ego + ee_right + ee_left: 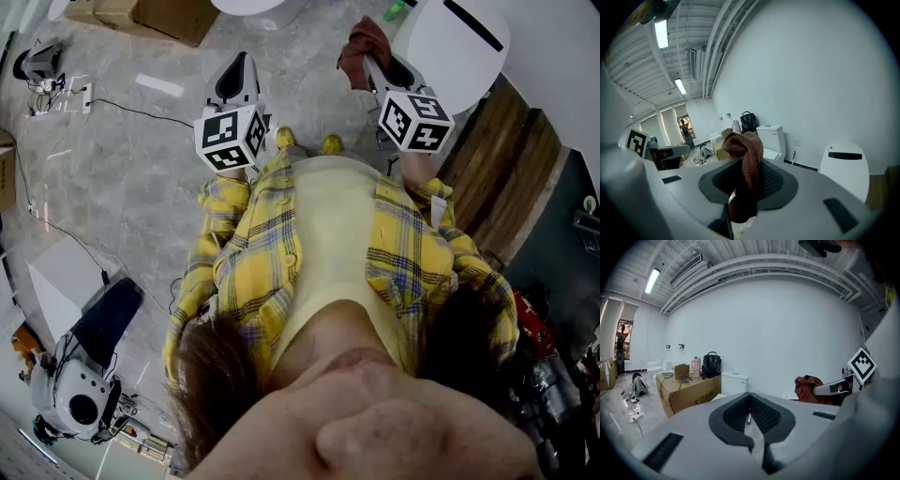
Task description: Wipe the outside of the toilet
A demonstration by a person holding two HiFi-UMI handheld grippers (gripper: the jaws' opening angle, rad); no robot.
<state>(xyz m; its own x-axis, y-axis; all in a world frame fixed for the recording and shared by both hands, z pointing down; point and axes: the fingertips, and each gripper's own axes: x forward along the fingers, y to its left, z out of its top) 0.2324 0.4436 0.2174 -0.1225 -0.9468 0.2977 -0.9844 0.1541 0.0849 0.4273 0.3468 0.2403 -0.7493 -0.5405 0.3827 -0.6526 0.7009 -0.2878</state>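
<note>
Rust-brown knitted cloth is clamped in right gripper; left gripper is closed, empty; white rounded toilet is nearby.

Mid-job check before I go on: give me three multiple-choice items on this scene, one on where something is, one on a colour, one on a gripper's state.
1. Where is the cloth?
A. lying on the floor
B. between the jaws of the right gripper
C. on the cardboard box

2. What colour is the cloth?
A. blue
B. white
C. reddish-brown

3. How do the jaws of the left gripper stand?
A. together, nothing between them
B. wide apart
C. closed on the cloth

Answers:
1 B: the right gripper view shows the cloth pinched between its jaws.
2 C: it reads reddish-brown in all three views.
3 A: the left gripper view shows the jaws meeting with nothing held.
</note>
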